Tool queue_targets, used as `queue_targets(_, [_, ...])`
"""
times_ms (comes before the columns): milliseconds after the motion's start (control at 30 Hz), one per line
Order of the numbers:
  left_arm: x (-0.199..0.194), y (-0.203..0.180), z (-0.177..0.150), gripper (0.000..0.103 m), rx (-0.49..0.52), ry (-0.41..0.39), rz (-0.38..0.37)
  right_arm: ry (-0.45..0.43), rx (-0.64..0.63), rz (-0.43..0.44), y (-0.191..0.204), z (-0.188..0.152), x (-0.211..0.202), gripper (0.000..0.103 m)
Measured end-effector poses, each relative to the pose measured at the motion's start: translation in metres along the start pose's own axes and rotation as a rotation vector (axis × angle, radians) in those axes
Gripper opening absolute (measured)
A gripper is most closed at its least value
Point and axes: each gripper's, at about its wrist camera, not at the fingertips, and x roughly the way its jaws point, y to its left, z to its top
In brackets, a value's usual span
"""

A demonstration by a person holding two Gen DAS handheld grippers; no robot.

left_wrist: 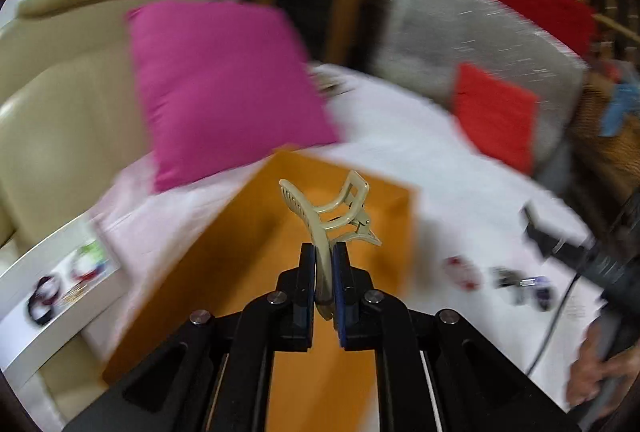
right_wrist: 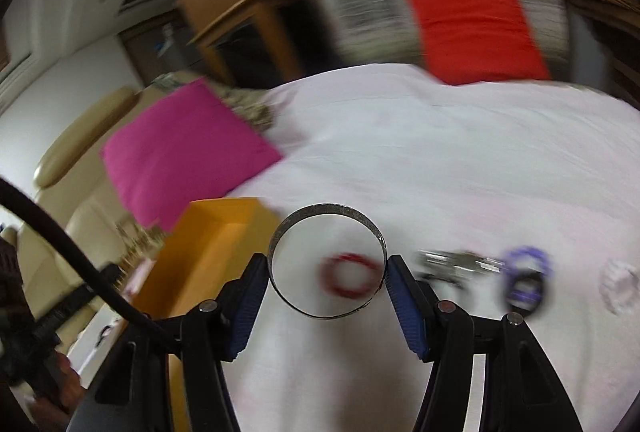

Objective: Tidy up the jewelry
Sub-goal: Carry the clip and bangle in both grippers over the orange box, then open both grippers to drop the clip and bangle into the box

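Beige plastic hair claw (left_wrist: 329,220) clamped between the blue pads of the left gripper (left_wrist: 325,284), whose jaws stand nearly together on the clip's lower handle; the toothed end rises up and away from the fingertips. Beneath and beyond it lies an orange box (left_wrist: 248,272), resting on a pale pink bedsheet (left_wrist: 440,159). To the left of the box, a white tray (left_wrist: 60,296) carries several bangles, blurred. On the sheet to the right lie small pieces of jewelry, a red one (left_wrist: 460,272) and dark ones beside it, too blurred to name. A magenta cushion (left_wrist: 224,87) leans at far left; a red cushion (left_wrist: 494,115) at far right.

Right gripper (right_wrist: 328,272): jaws held wide, pads pressing on opposite sides of a silver metal bangle (right_wrist: 328,216), which is held above the sheet. Seen through the ring, a red bracelet (right_wrist: 350,275) lies on the sheet; to its right lie a silvery piece (right_wrist: 456,260), a purple and black scrunchie (right_wrist: 526,278) and a white item (right_wrist: 618,286).
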Motion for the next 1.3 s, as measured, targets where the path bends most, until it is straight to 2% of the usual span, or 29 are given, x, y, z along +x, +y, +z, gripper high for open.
queue_targets(67, [0.013,0.017,-0.008,0.009,-0.034,0.066,0.033,0.031,-0.037,0.032,0.031,0.009,0.023,0.063])
queue_targets(233, [0.038,0.039,-0.021,0.009,-0.094,0.158,0.077,0.137,-0.085,0.069,0.095,0.022,0.091,0.063])
queue_targets(433, [0.056,0.046,-0.024,0.01,-0.129,0.245,0.11,0.252,-0.068,0.036,0.129,0.021,0.16,0.064])
queue_targets(533, [0.056,0.046,-0.021,0.012,-0.133,0.243,0.144,0.314,-0.037,0.026,0.132,0.018,0.183,0.066])
queue_targets(667, [0.05,0.039,-0.016,0.03,-0.089,0.193,0.189,0.337,-0.023,0.025,0.134,0.019,0.195,0.066])
queue_targets(767, [0.045,0.031,-0.012,0.031,-0.066,0.145,0.184,0.3,-0.013,0.062,0.127,0.024,0.182,0.066])
queue_targets(967, [0.034,-0.016,-0.009,0.038,0.064,0.046,0.168,0.161,0.023,0.075,0.073,0.032,0.104,0.066])
queue_targets(1100, [0.026,-0.055,-0.013,0.045,0.144,0.001,0.111,0.083,0.087,0.042,0.002,0.024,0.033,0.066])
queue_targets(1200, [0.025,-0.089,-0.02,0.046,0.208,-0.01,0.053,0.044,0.171,-0.006,-0.061,0.008,-0.017,0.059])
queue_targets(1267, [0.027,-0.109,-0.024,0.046,0.244,-0.004,-0.002,0.034,0.231,-0.028,-0.094,-0.004,-0.04,0.057])
queue_targets(1300, [0.03,-0.123,-0.026,0.046,0.267,0.009,-0.055,0.026,0.269,-0.04,-0.114,-0.012,-0.053,0.057])
